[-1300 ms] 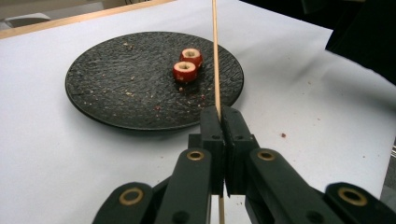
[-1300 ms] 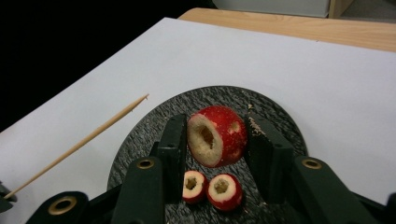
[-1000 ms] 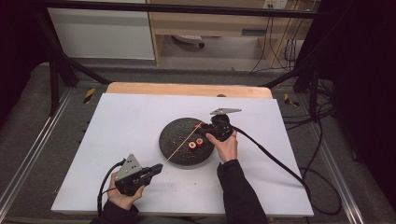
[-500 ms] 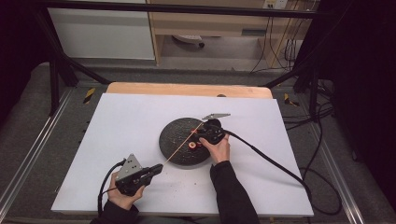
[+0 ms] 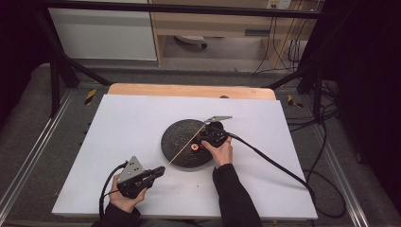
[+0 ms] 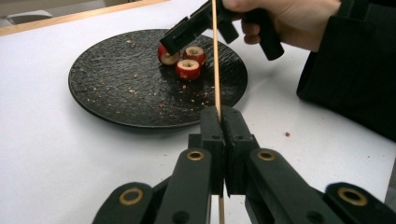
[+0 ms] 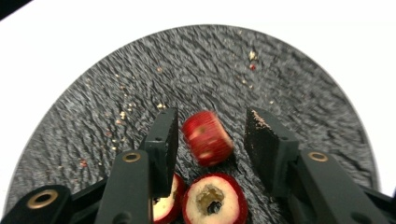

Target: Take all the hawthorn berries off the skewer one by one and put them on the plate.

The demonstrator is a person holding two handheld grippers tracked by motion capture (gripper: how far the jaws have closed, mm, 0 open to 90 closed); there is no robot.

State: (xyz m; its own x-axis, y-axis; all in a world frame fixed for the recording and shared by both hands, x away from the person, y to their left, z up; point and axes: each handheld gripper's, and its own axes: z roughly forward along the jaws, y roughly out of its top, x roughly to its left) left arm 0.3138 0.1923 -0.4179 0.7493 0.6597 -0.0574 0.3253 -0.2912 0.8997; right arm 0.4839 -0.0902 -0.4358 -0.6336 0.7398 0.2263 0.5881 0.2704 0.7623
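My left gripper [image 6: 220, 114] is shut on a thin wooden skewer [image 6: 215, 56] near the table's front edge [image 5: 161, 170]; the skewer [image 5: 187, 144] slants up over the black round plate [image 5: 175, 135]. My right gripper [image 7: 212, 123] is low over the plate [image 7: 210, 60], and its jaws have just been opening. A red cored fruit piece [image 7: 208, 137] lies blurred between them, free of the right pad. Two more cored pieces [image 7: 214, 198] [image 7: 166, 205] rest on the plate under the jaws. In the left gripper view the right gripper [image 6: 170, 42] tips down onto the cluster of pieces [image 6: 188, 69].
The plate [image 6: 116, 84] sits mid-table on a white tabletop [image 5: 132, 118] and is scattered with crumbs. The right gripper's cable [image 5: 274, 163] trails off to the right across the table. A wooden strip [image 5: 189, 91] edges the far side.
The right hand has come down from above the plate's right rim onto the fruit pieces, and its jaws have parted around a piece. The left hand and skewer have stayed put.
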